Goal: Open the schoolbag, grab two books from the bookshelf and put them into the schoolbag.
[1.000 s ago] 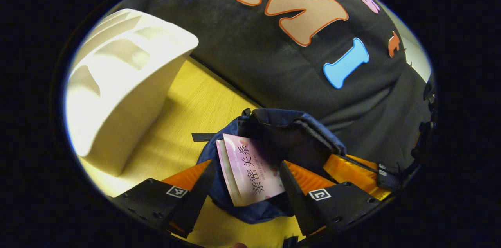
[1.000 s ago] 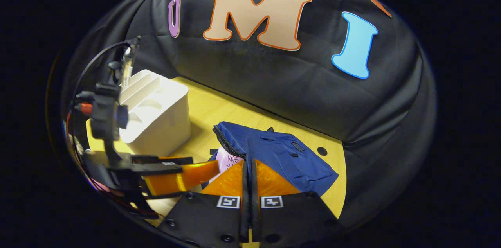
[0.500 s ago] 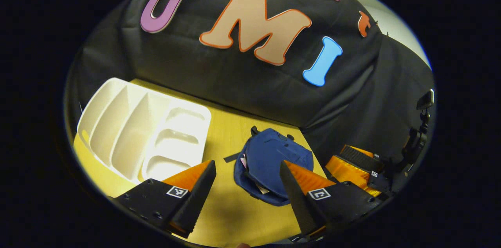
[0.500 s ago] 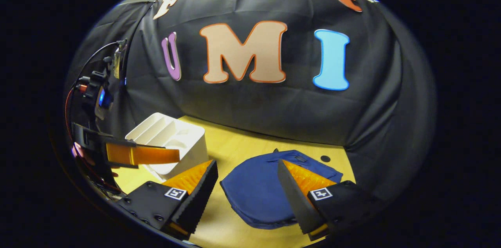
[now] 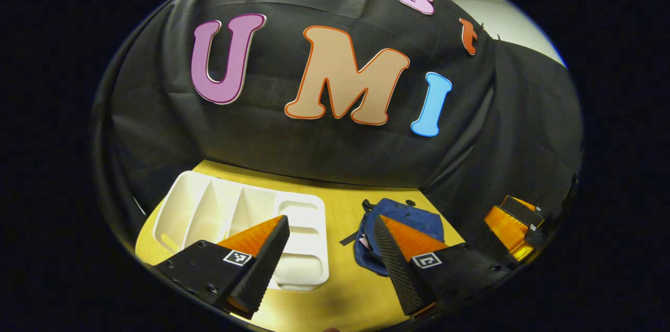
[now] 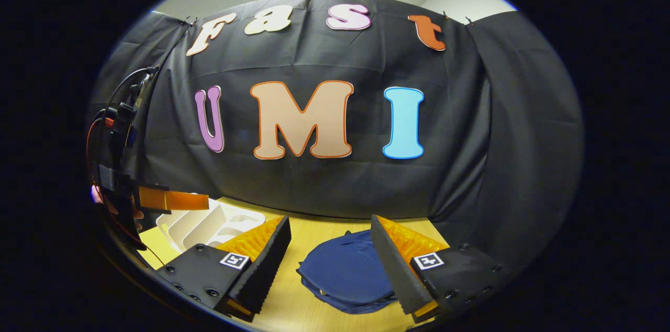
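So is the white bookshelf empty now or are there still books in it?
Empty, as far as shown: the left gripper view looks into the white bookshelf and its visible compartments are bare. A finger hides part of it.

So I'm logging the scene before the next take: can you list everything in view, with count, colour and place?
schoolbag: one, dark blue, lying on the table to the right of the bookshelf; something pale pink peeks from its left edge in the left gripper view.
bookshelf: one, white, divided into compartments that look empty, on the left of the table.
table: one, yellow wood-look top, under both.
booth wall: one, black cloth, behind the table.
left gripper: one, jaws open, above the table; seen from the side at the left edge of the right gripper view.
right gripper: one, jaws open, above the schoolbag.
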Available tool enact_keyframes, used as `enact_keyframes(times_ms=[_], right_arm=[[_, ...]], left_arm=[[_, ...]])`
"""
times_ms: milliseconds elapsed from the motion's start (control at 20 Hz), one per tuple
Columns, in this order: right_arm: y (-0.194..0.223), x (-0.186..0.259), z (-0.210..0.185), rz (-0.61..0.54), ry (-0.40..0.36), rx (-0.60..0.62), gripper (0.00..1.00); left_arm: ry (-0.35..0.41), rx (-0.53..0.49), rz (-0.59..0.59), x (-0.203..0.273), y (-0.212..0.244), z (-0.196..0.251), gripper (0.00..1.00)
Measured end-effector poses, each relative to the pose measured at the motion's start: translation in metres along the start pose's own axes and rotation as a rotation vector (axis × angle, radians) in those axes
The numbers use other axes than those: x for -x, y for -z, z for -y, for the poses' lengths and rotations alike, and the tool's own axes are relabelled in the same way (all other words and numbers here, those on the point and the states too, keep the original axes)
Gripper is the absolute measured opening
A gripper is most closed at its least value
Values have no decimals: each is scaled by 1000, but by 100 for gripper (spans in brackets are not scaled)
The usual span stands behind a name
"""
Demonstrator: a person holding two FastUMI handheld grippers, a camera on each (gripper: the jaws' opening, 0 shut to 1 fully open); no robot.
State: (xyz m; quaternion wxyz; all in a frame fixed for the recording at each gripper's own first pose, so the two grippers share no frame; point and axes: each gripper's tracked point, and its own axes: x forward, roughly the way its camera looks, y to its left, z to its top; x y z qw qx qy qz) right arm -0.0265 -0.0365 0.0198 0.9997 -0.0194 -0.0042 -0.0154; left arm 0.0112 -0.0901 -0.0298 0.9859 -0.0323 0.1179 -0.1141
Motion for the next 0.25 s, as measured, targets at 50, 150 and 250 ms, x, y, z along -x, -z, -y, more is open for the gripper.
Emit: enact_keyframes(times_ms=[50, 150, 250], right_arm=[[1, 1, -4, -7, 2, -3, 98], [0, 4, -11, -9, 11, -7, 100], [-5, 5, -13, 0, 29, -5, 98]], left_arm=[[3, 0, -3, 0, -2, -1, 95], [27, -7, -15, 0, 0, 1, 94], [46, -27, -21, 0, -2, 1, 94]])
